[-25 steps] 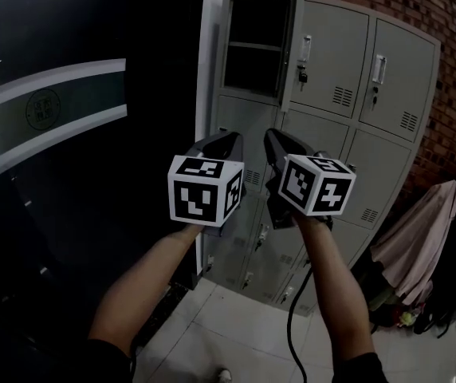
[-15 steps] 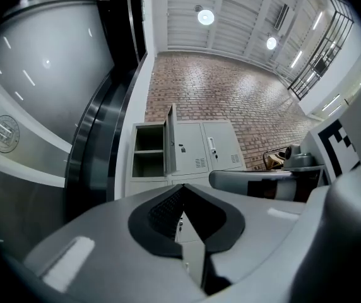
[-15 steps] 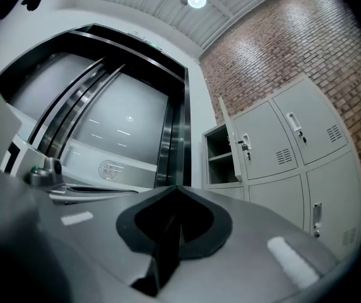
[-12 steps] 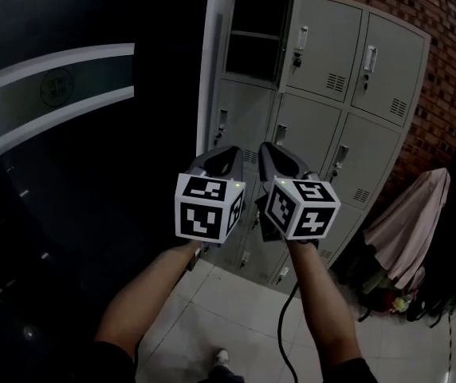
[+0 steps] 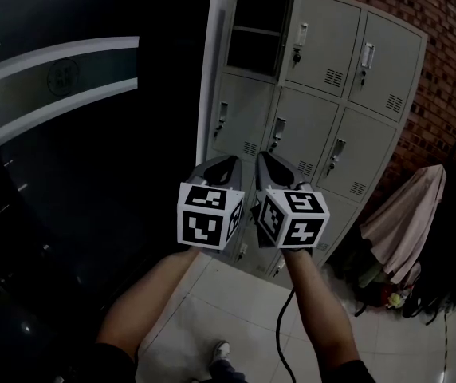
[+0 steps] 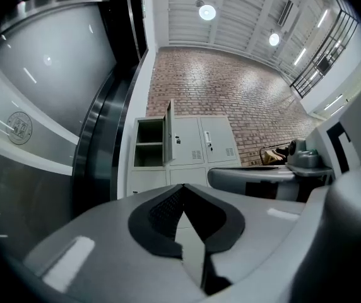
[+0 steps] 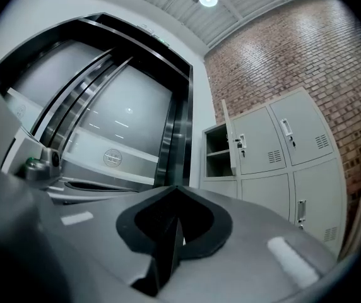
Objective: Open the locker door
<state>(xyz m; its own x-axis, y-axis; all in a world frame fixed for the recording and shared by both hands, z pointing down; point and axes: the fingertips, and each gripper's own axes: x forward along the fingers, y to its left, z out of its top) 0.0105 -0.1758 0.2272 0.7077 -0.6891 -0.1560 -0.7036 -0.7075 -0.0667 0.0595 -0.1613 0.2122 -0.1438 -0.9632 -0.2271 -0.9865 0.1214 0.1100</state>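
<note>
While blocking lower lockers (image 5: 250,242) | left gripper (image 6: 182,188), right gripper (image 7: 175,188) closed, empty | locker door (image 5: 290,30) open

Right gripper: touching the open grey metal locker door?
Apart. Right gripper view: the right gripper is shut, empty, with the grey metal locker door far beyond its tips.

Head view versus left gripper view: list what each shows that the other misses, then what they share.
Only the head view: the person's forearms, the tiled floor, a cable and a shoe.
Only the left gripper view: the ceiling lamps and a straight look at the left tool, jaws shut with nothing between them.
Both: the grey lockers, the open top-left door and the brick wall.
</note>
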